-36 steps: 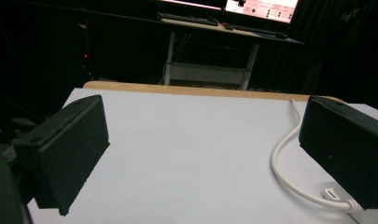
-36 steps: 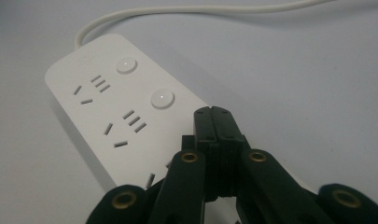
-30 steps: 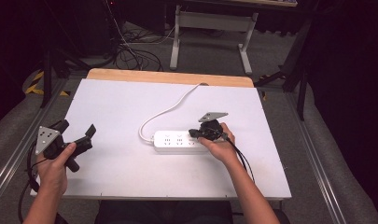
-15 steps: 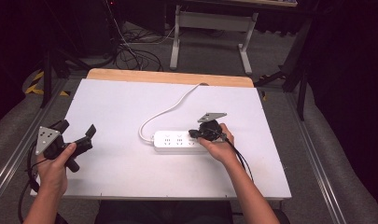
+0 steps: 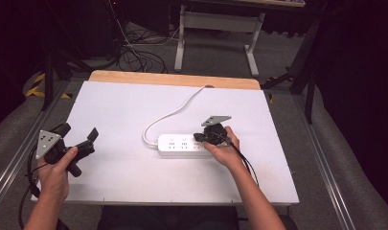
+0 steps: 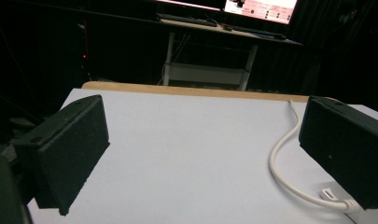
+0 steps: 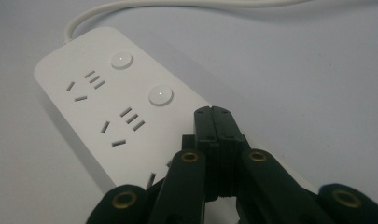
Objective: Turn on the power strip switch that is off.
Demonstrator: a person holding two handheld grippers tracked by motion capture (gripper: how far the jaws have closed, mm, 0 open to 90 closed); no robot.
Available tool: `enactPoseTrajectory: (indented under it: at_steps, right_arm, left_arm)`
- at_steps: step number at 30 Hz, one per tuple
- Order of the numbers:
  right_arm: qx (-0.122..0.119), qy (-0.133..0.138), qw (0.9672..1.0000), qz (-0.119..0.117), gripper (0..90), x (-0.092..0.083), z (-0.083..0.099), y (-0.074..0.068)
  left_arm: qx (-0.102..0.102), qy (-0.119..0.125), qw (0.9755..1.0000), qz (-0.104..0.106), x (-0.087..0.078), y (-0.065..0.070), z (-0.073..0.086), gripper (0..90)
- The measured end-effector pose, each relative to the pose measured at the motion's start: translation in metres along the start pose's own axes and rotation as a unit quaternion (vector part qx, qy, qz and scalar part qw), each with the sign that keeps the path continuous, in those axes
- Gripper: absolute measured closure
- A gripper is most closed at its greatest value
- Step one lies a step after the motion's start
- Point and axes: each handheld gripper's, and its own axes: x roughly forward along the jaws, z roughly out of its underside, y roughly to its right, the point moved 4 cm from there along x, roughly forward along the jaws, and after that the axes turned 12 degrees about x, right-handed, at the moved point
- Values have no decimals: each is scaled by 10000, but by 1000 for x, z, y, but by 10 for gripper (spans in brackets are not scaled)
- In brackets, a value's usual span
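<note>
At a white table (image 5: 134, 182), we see the right gripper (image 5: 199, 138) with its jaws pressed fully together, nothing between them, the closed tips resting over the right end of a white power strip (image 5: 182, 144). In the right gripper view the shut jaws (image 7: 214, 122) cover the strip's (image 7: 107, 93) third socket, just past two round buttons (image 7: 161, 95); whether the tips actually press the strip's face we cannot tell. The strip lies flat near the middle of the table, its long side running parallel to the near edge, and its white cord (image 5: 175, 112) curls from the left end toward the wooden strip (image 5: 172, 79) along the far edge.

The left gripper (image 5: 81, 139) hangs over the near left corner of the table with its jaws spread wide and empty; in the left gripper view its two black pads (image 6: 67, 144) frame bare tabletop, with the cord (image 6: 282, 158) at the right.

Open tabletop stretches between the two grippers, along the whole left half and behind the strip up to the far edge; the right edge lies well apart from the right hand (image 5: 225, 151).

Both forearms come in from the near edge. The right hand wraps its gripper from behind, pointing it left and downward at the strip. The left hand (image 5: 55, 172) grips its tool by the handle, jaws aimed across the table toward the right.
</note>
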Motion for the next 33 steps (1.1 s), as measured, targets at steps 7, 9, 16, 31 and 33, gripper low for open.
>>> enactPoseTrajectory:
  at_steps: [7,9,16,31,33]
  right_arm:
    - [2,5,10000,2,900,0,0,1]
    - [9,4,10000,4,900,0,0,1]
    - [81,25,10000,-37,900,0,0,1]
    - [240,29,9997,-105,900,-1,0,3]
    - [256,34,9996,-111,900,-1,1,3]
  left_arm:
    - [-11,-11,10000,26,2,1,0,22]
    - [-1,-7,10000,32,2,2,0,22]
    - [-9,-11,10000,28,2,1,0,22]
    - [5,-25,10000,45,3,1,1,22]
    - [10,-30,10000,46,3,1,1,23]
